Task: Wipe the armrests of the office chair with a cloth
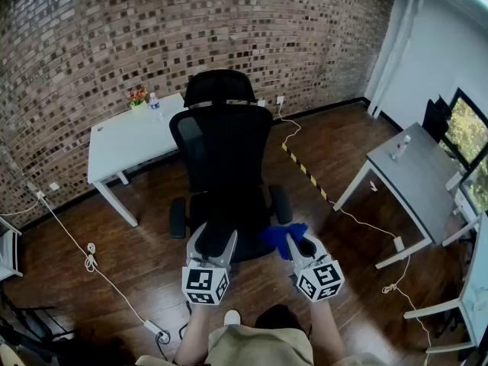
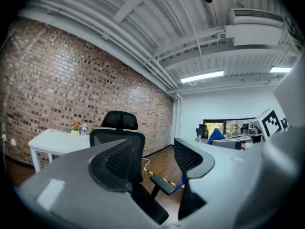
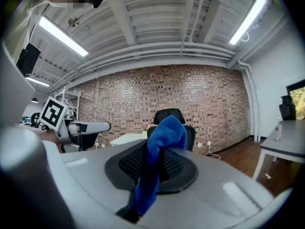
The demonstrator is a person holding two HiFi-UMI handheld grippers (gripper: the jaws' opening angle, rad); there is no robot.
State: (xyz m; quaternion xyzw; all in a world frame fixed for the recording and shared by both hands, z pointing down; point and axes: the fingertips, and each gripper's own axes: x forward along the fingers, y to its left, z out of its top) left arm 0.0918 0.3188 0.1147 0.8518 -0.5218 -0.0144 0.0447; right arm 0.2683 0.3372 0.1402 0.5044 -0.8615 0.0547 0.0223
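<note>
A black office chair (image 1: 222, 152) stands in front of me with its seat toward me. Its left armrest (image 1: 178, 218) and right armrest (image 1: 280, 203) flank the seat. My right gripper (image 1: 300, 244) hovers over the seat's right front, shut on a blue cloth (image 1: 284, 238). In the right gripper view the cloth (image 3: 159, 151) hangs out from between the jaws of that gripper (image 3: 152, 168). My left gripper (image 1: 213, 239) is open over the seat's left front, holding nothing. In the left gripper view the chair (image 2: 119, 140) and one armrest (image 2: 162, 185) show through that gripper's (image 2: 155, 161) gap.
A white desk (image 1: 126, 143) with a flower pot (image 1: 138, 97) and a bottle (image 1: 155, 106) stands behind the chair against the brick wall. A grey table (image 1: 415, 175) is on the right. Cables (image 1: 84, 254), a power strip (image 1: 155, 329) and a yellow-black strip (image 1: 305, 170) lie on the wooden floor.
</note>
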